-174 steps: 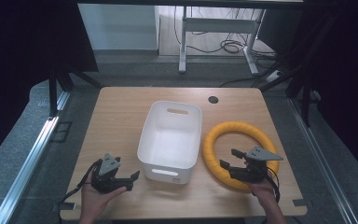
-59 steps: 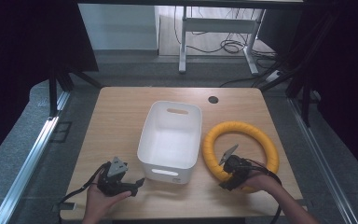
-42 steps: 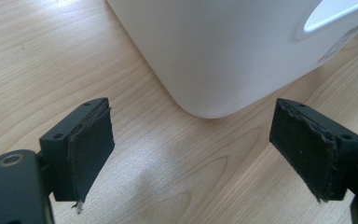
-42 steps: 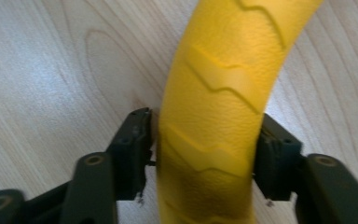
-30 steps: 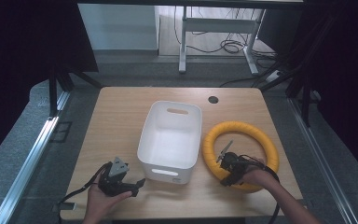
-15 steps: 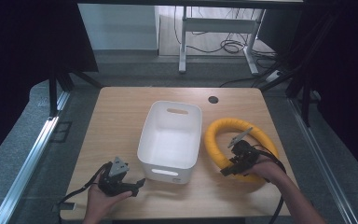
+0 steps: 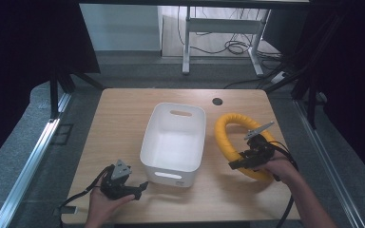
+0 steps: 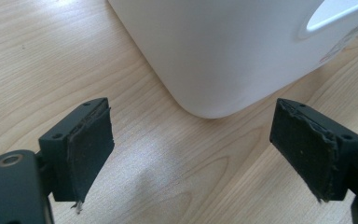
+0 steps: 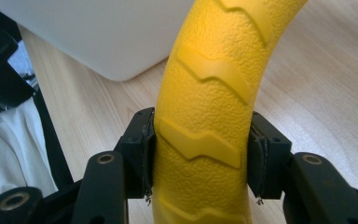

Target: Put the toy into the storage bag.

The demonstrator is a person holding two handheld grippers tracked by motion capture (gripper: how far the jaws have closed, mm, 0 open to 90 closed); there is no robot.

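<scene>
A yellow ring [image 7: 229, 137] with a ridged surface stands tilted up off the table to the right of the white tub [image 7: 174, 142]. My right gripper [image 7: 237, 165] is shut on the ring's near part; in the right gripper view the ring [image 9: 205, 102] runs up between both pads, pressed from each side. My left gripper [image 7: 140, 187] rests low at the table's front left, open, pointing at the tub's near left corner [image 8: 214, 60]. Nothing lies between its pads [image 8: 93, 149].
The wooden table [image 7: 123, 123] has a round black cable hole [image 7: 217, 101] at the back right. Beyond the table stand a desk frame and cables on the floor. A metal rail runs along the left.
My right gripper has lifted the yellow ring, so it now stands tilted up instead of lying flat. The left gripper has stayed in place.
</scene>
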